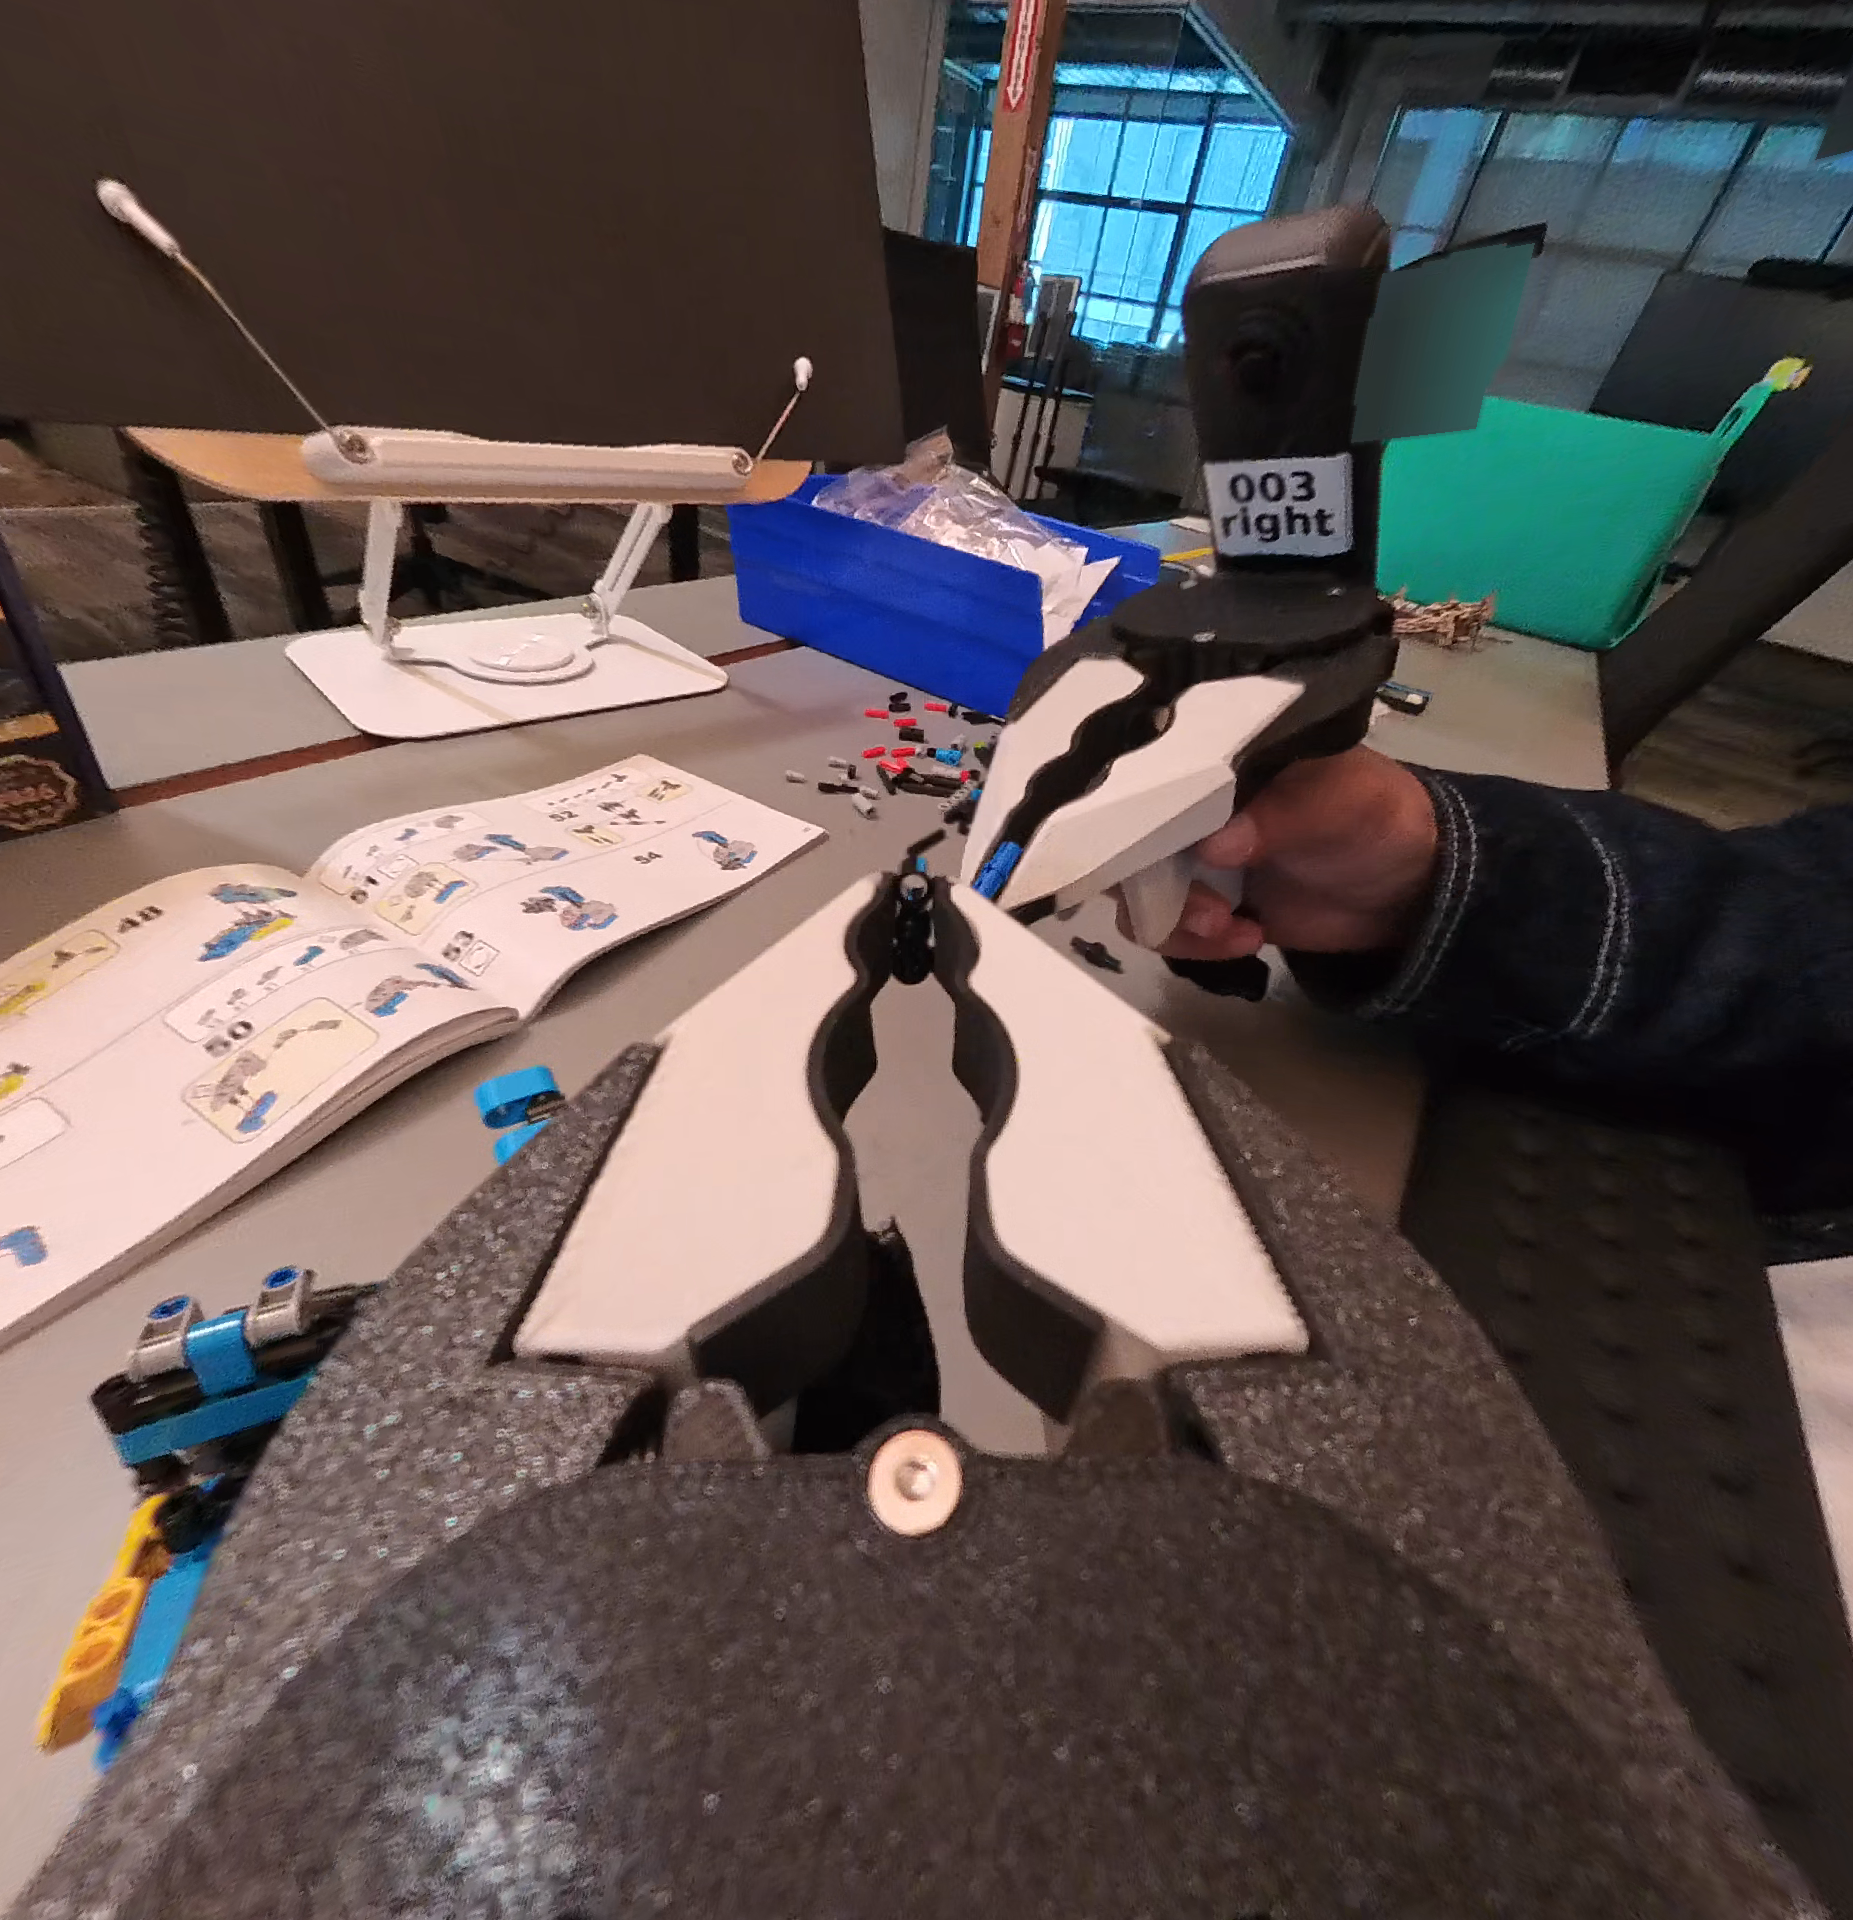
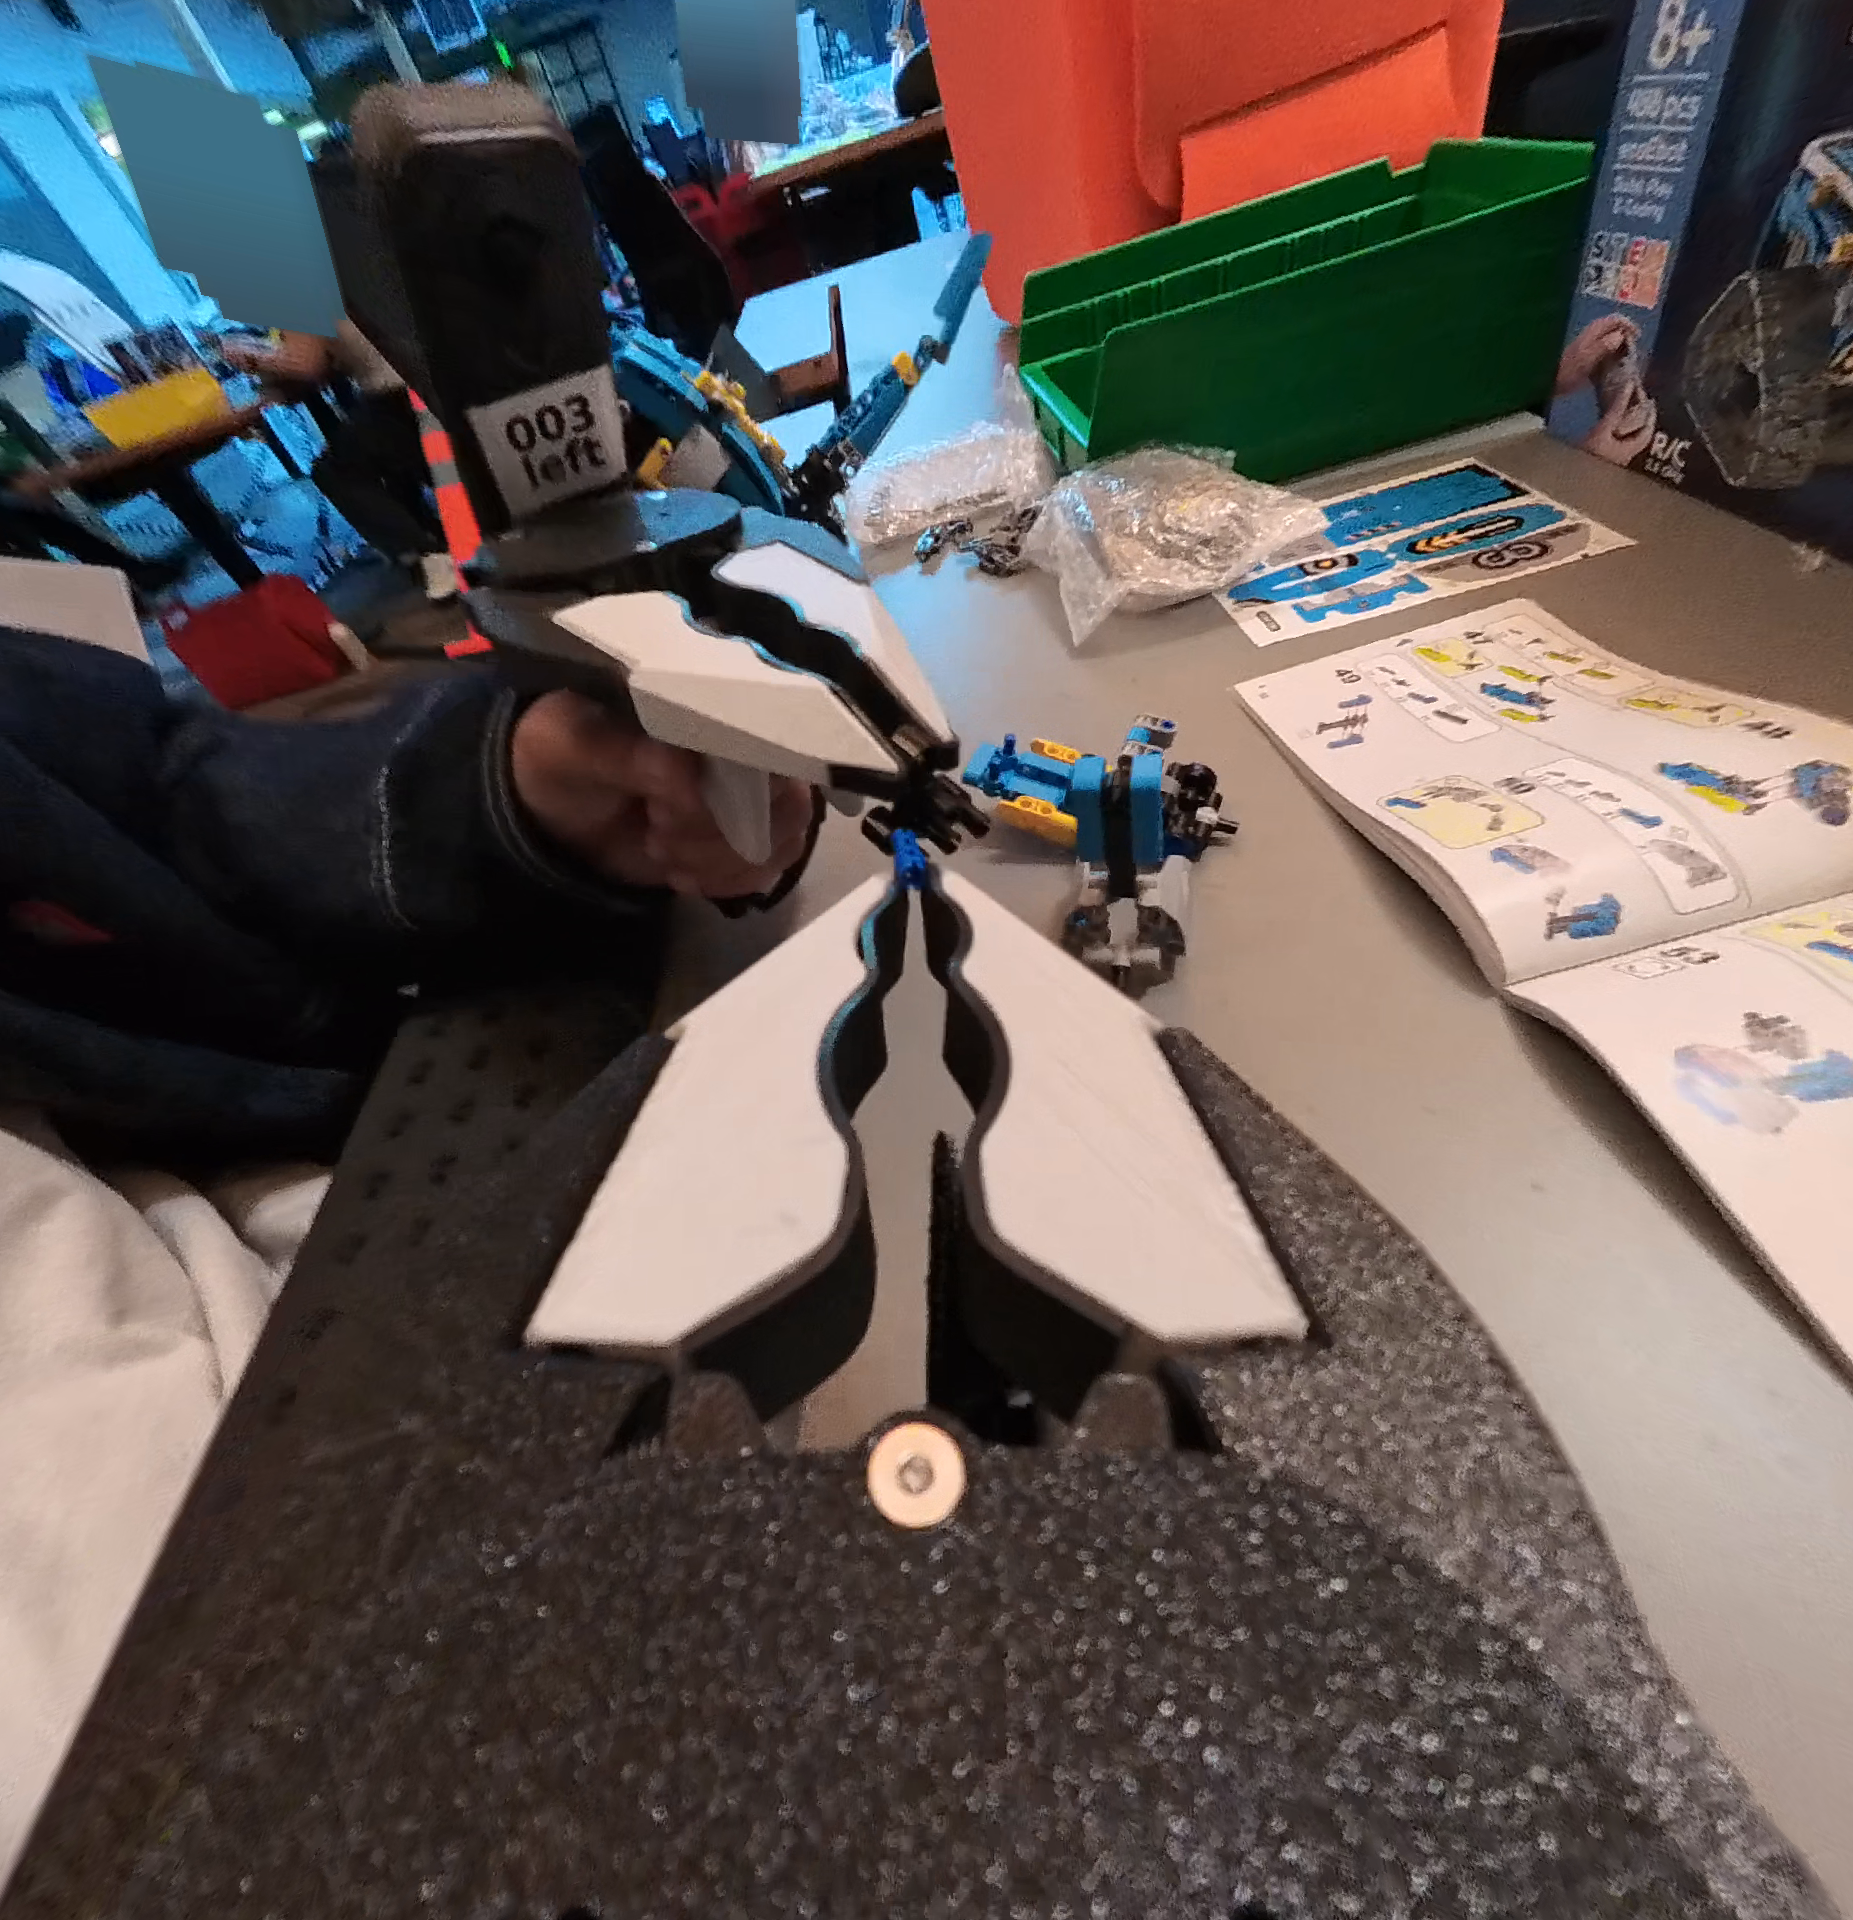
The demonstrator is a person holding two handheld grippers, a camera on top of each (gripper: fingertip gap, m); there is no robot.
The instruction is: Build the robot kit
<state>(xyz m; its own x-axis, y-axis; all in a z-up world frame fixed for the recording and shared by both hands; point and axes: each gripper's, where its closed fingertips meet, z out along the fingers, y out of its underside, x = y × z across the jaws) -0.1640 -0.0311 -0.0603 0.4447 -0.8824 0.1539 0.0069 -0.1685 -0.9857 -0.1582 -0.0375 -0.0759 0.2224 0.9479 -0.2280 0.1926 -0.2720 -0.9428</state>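
My left gripper (image 1: 911, 896) is shut on a small black connector piece (image 1: 909, 935) and holds it above the grey table (image 1: 610, 1091). My right gripper (image 2: 909, 883) is shut on a small blue pin (image 2: 906, 857). The two grippers meet tip to tip: the blue pin (image 1: 995, 868) touches or nearly touches the black piece (image 2: 927, 805). The left gripper also shows in the right wrist view (image 2: 906, 774), and the right gripper in the left wrist view (image 1: 989, 878). A partly built blue, yellow and black brick model (image 2: 1104, 821) lies on the table just beyond the tips.
An open instruction booklet (image 1: 309, 966) lies on the table, also in the right wrist view (image 2: 1587, 831). Loose small parts (image 1: 901, 758) lie before a blue bin (image 1: 901, 592). A green bin (image 2: 1306, 332), plastic bags (image 2: 1140, 530), a sticker sheet (image 2: 1421, 556), a toy box (image 2: 1732, 260) and a white stand (image 1: 506, 644) stand around. Less than 4 cm separates the two grippers' tips.
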